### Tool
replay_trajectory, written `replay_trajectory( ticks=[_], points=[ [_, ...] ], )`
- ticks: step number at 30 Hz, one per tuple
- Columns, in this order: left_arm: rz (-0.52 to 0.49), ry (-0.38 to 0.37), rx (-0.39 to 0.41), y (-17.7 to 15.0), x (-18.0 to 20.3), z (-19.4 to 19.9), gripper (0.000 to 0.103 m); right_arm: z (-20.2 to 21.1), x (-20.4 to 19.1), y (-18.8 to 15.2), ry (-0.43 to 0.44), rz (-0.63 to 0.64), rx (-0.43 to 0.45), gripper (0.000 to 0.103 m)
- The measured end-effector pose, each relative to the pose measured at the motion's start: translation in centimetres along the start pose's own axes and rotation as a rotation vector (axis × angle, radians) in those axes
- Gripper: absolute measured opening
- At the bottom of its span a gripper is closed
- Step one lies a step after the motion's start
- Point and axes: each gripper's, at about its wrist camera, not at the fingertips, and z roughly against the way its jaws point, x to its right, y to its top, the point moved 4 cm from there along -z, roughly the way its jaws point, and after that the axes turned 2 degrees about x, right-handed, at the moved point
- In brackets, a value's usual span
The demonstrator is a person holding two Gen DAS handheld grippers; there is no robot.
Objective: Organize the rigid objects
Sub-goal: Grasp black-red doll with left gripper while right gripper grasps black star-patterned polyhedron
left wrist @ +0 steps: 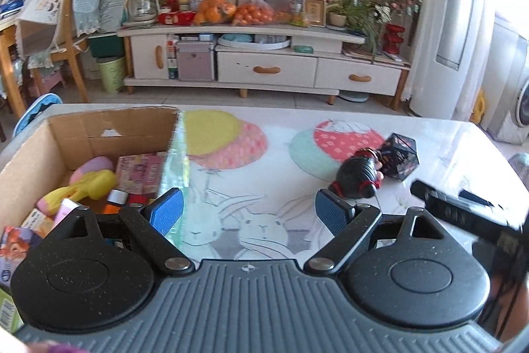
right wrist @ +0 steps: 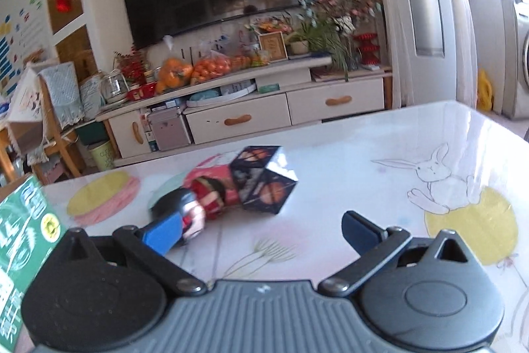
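Note:
A small doll (right wrist: 201, 204) with black hair and a red dress lies on the table, touching a dark cube (right wrist: 264, 177) printed with planets. My right gripper (right wrist: 261, 234) is open wide just in front of them with nothing between its fingers, and its left blue pad (right wrist: 163, 234) covers part of the doll. In the left wrist view the doll (left wrist: 358, 177) and cube (left wrist: 398, 159) lie ahead to the right. My left gripper (left wrist: 248, 212) is open and empty beside the cardboard box (left wrist: 99, 128), which holds several toys and small packs.
The table (right wrist: 363, 154) has a glossy cloth printed with balloons and rabbits. A green carton (right wrist: 26, 253) stands at the left edge of the right wrist view. The right tool's black frame (left wrist: 463, 214) reaches in at the right. Beyond the table are a TV cabinet and chairs.

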Motion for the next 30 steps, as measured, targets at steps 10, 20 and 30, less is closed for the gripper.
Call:
replay_trajectory(
  ticks=[10,20,30],
  points=[
    [-0.128,-0.033,-0.011,-1.9,3.4,-1.7,0.103,-4.3,3.2,1.7,0.066,-0.122,0.001,0.102],
    [-0.330,-0.028,0.037,-4.0,8.4,-5.7,0.103,-7.5,3.4,2.8,0.134,-0.164,-0.014,0.102],
    [-0.361,-0.059,0.086,-3.5,10.9,-8.7,0.103,-9.1,2.9,3.2,0.183,-0.154,-0.040,0.102]
  ],
)
